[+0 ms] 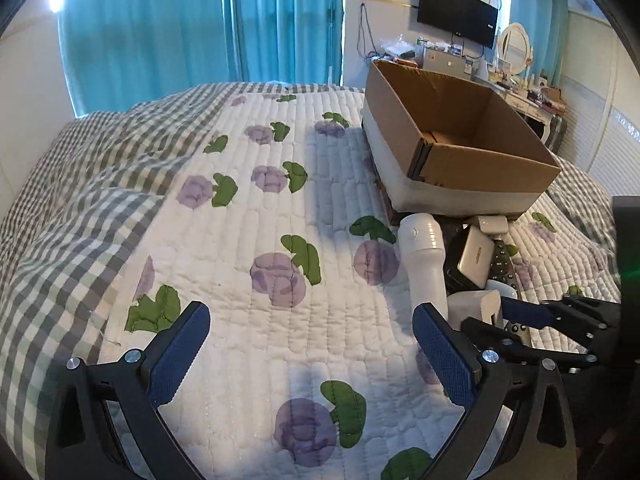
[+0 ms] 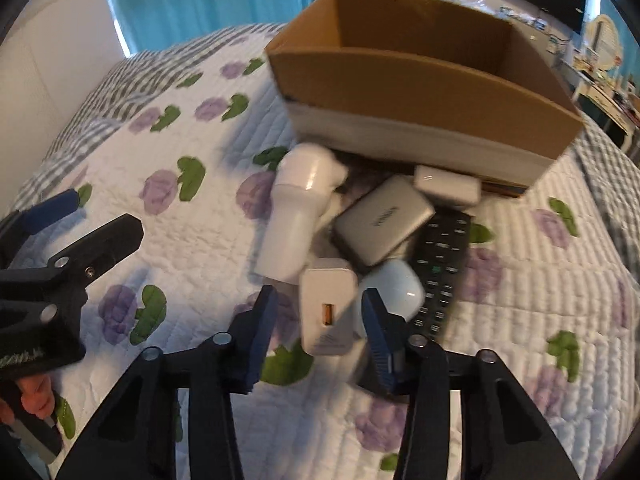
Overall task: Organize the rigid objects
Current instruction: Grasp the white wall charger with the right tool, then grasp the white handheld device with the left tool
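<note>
A pile of small rigid objects lies on the quilt in front of an open cardboard box (image 2: 420,92), which also shows in the left wrist view (image 1: 460,140). The pile holds a white handheld device (image 2: 296,216), a grey power bank (image 2: 382,220), a white USB charger (image 2: 328,304), a white case (image 2: 394,284), a small white adapter (image 2: 446,186) and a black remote (image 2: 440,264). My right gripper (image 2: 320,314) is open, its fingers on either side of the USB charger without closing on it. My left gripper (image 1: 312,336) is open and empty over bare quilt, left of the pile (image 1: 472,256).
The bed has a white quilt with purple flowers (image 1: 280,280) and a grey checked cover (image 1: 80,200) at its left. Teal curtains (image 1: 200,20) hang behind. A dresser with clutter (image 1: 520,84) and a wall TV (image 1: 458,12) stand beyond the box.
</note>
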Demonstrator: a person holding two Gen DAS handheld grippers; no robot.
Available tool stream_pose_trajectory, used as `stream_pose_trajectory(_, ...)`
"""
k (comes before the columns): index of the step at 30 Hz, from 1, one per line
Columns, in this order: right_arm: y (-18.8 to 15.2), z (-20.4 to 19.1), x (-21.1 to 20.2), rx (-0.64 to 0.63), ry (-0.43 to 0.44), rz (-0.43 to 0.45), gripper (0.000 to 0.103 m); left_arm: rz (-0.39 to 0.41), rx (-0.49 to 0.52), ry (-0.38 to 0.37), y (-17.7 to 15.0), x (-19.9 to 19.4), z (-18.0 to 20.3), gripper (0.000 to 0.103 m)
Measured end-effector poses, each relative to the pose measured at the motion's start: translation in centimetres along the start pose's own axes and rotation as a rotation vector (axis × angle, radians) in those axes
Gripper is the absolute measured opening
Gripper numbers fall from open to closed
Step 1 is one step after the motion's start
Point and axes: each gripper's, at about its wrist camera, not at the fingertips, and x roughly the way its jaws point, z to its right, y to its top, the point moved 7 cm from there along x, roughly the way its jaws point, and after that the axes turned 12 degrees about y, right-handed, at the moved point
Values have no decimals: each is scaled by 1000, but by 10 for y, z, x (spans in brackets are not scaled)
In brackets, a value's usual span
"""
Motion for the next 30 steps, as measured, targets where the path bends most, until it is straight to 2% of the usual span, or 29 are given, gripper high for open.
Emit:
stream_pose_trajectory(5,0,6,18,18,-6,-20,39,-15,-2,-5,-1,4,-1,103)
stream_pose_trajectory(8,0,9,24,17,-19,-27,30,-16,2,2,-2,4,-1,103)
stream_pose_trajectory(10,1,10,22,17,-26,-20,28,-19,10,17,-2,3,-1,103)
stream_pose_trajectory(17,18,9,-33,-19,-45,74,27,-51,53,38,2,-3,15,103)
stream_pose_trajectory(19,30,18,-51,-2,-49,109,27,-65,57,15,6,-4,25,103)
stream_pose_trajectory(23,50,53,-78,18,-134,143,27,-54,83,11,21,-3,53,103)
stream_pose_trajectory(30,53,111,-89,94,-181,170,27,-52,118,8,37,32,90,103)
